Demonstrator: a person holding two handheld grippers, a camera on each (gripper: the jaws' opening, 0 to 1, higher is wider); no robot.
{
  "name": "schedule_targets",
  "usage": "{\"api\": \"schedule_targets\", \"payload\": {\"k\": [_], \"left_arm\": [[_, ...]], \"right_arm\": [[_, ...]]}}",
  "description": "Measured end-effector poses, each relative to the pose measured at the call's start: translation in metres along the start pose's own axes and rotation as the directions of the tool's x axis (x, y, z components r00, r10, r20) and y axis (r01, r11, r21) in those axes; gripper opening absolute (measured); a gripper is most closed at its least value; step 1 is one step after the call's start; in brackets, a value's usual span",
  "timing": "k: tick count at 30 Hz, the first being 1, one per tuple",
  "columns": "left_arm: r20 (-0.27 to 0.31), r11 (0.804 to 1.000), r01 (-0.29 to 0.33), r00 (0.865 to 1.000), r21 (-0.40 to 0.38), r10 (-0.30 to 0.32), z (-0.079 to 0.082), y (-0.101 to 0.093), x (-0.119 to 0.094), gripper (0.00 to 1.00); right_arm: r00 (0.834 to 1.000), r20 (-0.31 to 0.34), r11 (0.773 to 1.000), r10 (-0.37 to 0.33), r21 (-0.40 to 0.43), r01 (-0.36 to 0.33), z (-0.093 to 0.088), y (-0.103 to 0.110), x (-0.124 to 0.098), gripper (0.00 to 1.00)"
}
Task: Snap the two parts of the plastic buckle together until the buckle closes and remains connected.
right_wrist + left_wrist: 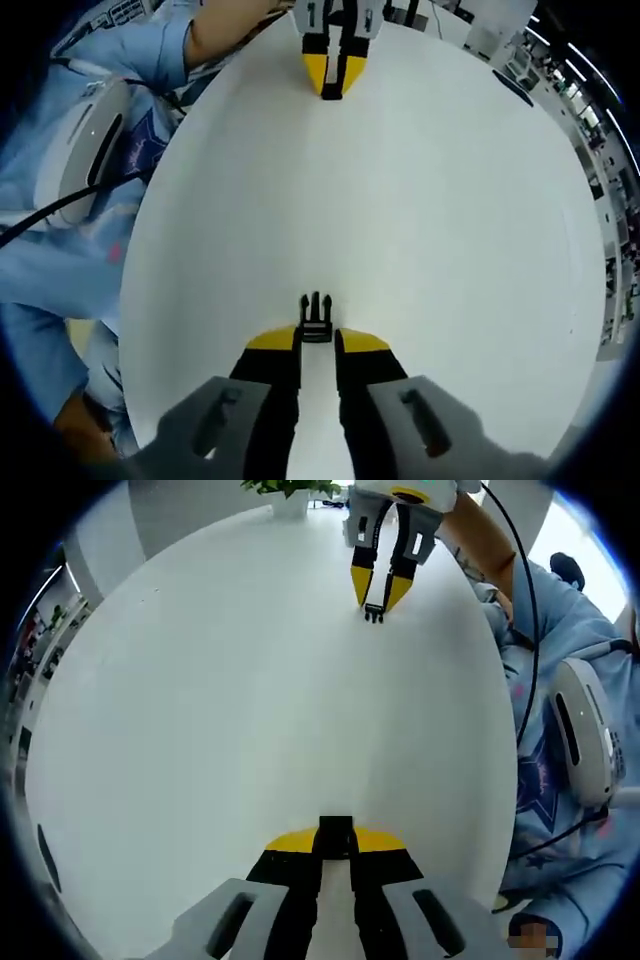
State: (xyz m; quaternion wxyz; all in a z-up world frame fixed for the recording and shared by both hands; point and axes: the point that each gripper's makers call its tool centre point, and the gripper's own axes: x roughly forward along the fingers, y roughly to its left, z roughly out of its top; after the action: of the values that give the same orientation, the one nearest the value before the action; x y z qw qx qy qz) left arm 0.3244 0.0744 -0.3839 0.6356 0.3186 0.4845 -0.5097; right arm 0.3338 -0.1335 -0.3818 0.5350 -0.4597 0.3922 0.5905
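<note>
Buckle parts number two, one in each gripper. The right gripper view shows the pronged part pinched between the yellow tips of the right gripper, its three prongs pointing forward past the tips. The left gripper view shows a black socket part clamped between the tips of the left gripper. Across the white table, well apart, each view catches the other gripper facing it. A person's light blue sleeve and one white device sit beside the table's edge.
</note>
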Motion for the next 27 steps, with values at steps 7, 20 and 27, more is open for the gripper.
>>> {"api": "schedule_targets", "payload": {"k": [7, 20, 27], "left_arm": [[0.004, 1.000, 0.000, 1.000, 0.005, 0.000, -0.0003, -0.0012, 0.0003, 0.10], [-0.012, 0.995, -0.006, 1.000, 0.095, 0.007, 0.0016, -0.0010, 0.0006, 0.10], [-0.018, 0.994, -0.012, 1.000, 0.110, 0.014, 0.0056, 0.0019, 0.0011, 0.10]], "right_arm": [[1.000, -0.019, 1.000, 0.023, -0.003, -0.023, 0.0005, 0.0012, 0.0006, 0.12], [0.998, -0.056, 1.000, 0.005, 0.005, -0.005, 0.0000, 0.0005, 0.0004, 0.12], [0.999, -0.053, 1.000, 0.001, 0.014, -0.001, 0.0004, -0.0003, 0.0005, 0.12]]}}
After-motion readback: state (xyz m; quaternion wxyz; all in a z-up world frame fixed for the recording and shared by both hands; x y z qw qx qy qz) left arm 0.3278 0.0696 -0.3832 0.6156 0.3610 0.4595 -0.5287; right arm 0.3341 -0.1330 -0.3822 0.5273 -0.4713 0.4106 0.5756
